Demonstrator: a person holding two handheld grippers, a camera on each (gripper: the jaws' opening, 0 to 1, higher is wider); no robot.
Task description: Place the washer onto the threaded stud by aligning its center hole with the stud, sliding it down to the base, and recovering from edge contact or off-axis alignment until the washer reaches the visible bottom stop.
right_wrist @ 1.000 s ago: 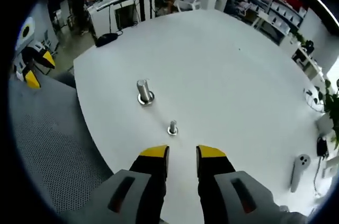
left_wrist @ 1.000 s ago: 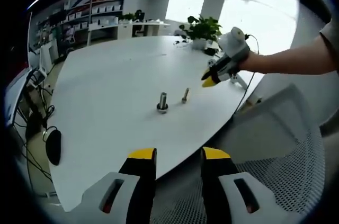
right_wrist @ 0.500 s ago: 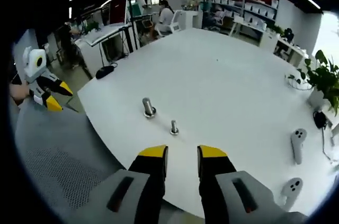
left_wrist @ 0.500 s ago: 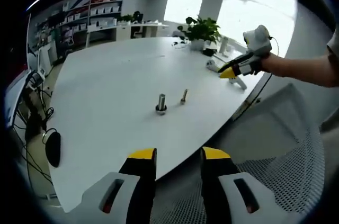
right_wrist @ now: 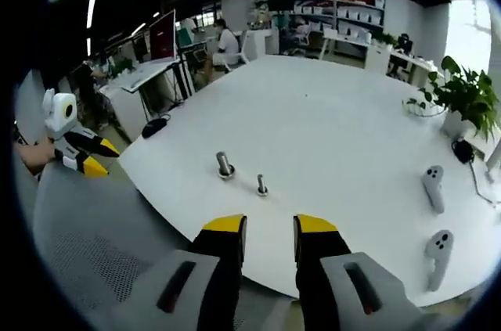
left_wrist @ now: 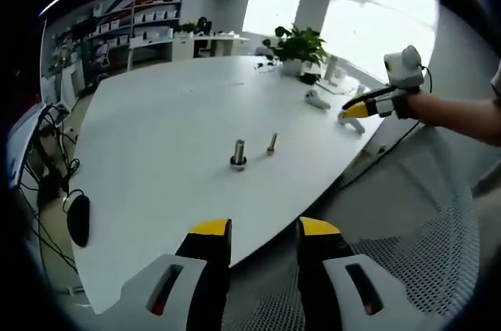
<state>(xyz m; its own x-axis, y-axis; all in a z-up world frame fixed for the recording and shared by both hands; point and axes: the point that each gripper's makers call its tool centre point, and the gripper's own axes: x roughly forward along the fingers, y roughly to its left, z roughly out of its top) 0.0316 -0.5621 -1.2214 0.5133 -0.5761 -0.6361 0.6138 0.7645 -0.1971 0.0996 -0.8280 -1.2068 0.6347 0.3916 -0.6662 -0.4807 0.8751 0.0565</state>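
Observation:
Two upright metal studs stand on the white table [left_wrist: 156, 112]. The thicker threaded stud [left_wrist: 239, 151] [right_wrist: 225, 165] has a wider ring around its base, which may be the washer; I cannot tell for sure. A thinner stud [left_wrist: 272, 142] [right_wrist: 261, 184] stands close beside it. My left gripper [left_wrist: 264, 229] hangs open off the table's near edge, nothing between its yellow-tipped jaws. My right gripper [right_wrist: 268, 226] is also open and empty, back from the table edge. In the left gripper view, the right gripper [left_wrist: 368, 106] is at the far right, held by a hand.
A grey mesh chair [left_wrist: 407, 221] [right_wrist: 86, 245] sits below both grippers. Two white controllers [right_wrist: 431, 187] [right_wrist: 438, 250] lie on the table's right side. A potted plant [left_wrist: 297, 43] stands at the far edge. A dark mouse [left_wrist: 78, 217] lies off the table's left. The left gripper [right_wrist: 82, 156] is visible at the left.
The right gripper has drawn back from the studs, away past the table edge, so its view takes in more of the table. The left gripper and both studs have stayed put.

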